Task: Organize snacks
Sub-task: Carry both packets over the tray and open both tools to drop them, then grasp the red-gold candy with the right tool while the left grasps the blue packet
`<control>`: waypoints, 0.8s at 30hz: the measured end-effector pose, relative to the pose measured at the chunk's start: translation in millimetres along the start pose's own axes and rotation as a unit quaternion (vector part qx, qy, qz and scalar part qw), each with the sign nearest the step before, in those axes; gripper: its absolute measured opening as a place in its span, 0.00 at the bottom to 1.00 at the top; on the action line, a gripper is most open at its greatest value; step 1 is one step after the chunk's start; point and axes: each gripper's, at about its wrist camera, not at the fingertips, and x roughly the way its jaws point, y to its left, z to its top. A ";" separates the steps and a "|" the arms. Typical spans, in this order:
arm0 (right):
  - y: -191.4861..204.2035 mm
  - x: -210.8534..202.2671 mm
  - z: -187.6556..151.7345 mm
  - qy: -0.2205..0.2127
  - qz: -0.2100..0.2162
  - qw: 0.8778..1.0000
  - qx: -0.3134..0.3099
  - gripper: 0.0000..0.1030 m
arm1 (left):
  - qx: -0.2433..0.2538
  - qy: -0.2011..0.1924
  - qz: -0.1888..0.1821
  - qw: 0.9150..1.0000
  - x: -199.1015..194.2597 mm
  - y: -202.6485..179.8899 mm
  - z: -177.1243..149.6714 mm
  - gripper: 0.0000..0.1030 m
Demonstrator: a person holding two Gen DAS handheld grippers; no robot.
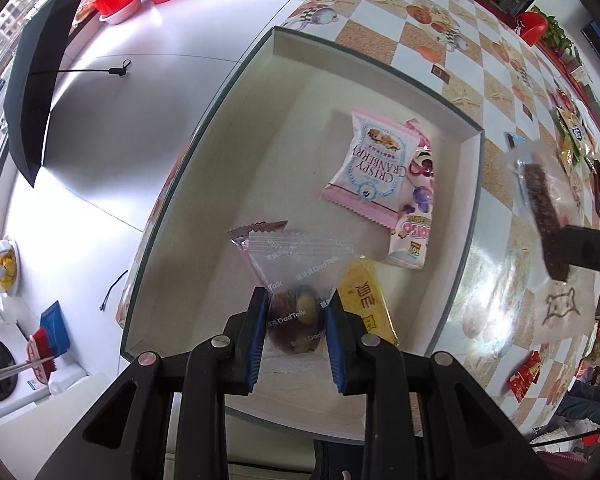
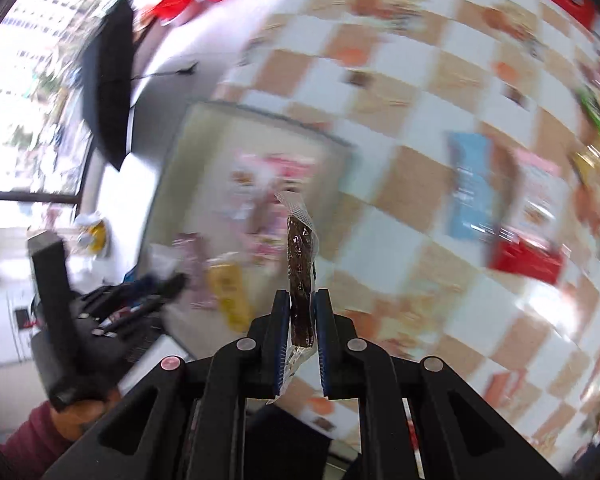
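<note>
Big picture first: the checkered orange-and-white tablecloth surface (image 1: 380, 44) fills the view, and at its corner sits the shallow cream rectangular box (image 1: 473, 136) that looks to be the collecting spot. Inside it lie the pink-edged white "CRISPY CRANBERRY" packet (image 1: 370, 164), resting partly on a pink cartoon-printed packet (image 1: 414, 220) with lettering too warped to read, and a yellow wrapper (image 1: 364, 300) with Chinese characters.

So several snacks are in, by my reckoning, but plenty remain: a heap of mixed packets (image 1: 580, 148) at the far edge and a red sachet (image 1: 524, 374) lie well apart from the box.

Now the left gripper (image 1: 298, 304), pointing down over the box, jaws clenched on a clear pouch printed "DadTalk" (image 1: 300, 276) with dark and yellow pieces inside. It hangs above the box floor, not yet let go.

And the right gripper (image 2: 303, 300), jaws clamped on a dark brown bar in clear film (image 2: 300, 256), held in the air above the surface, just beside the box. The surroundings are blurred, and no print is legible on that wrapper.
</note>
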 end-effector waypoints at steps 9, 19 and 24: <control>33.8 33.8 1.3 0.039 -0.029 0.998 -0.038 0.90 | 0.031 -0.014 0.027 0.999 -5.2 -4.5 -11.5 0.75; -102.9 30.6 -67.1 0.088 -0.088 0.986 0.109 1.00 | 0.093 -0.004 0.013 0.996 -6.8 -47.8 -10.6 0.75; -173.4 47.3 -136.5 0.130 -0.063 0.948 0.283 1.00 | 0.136 0.007 0.002 0.991 -6.7 -81.4 -13.2 0.75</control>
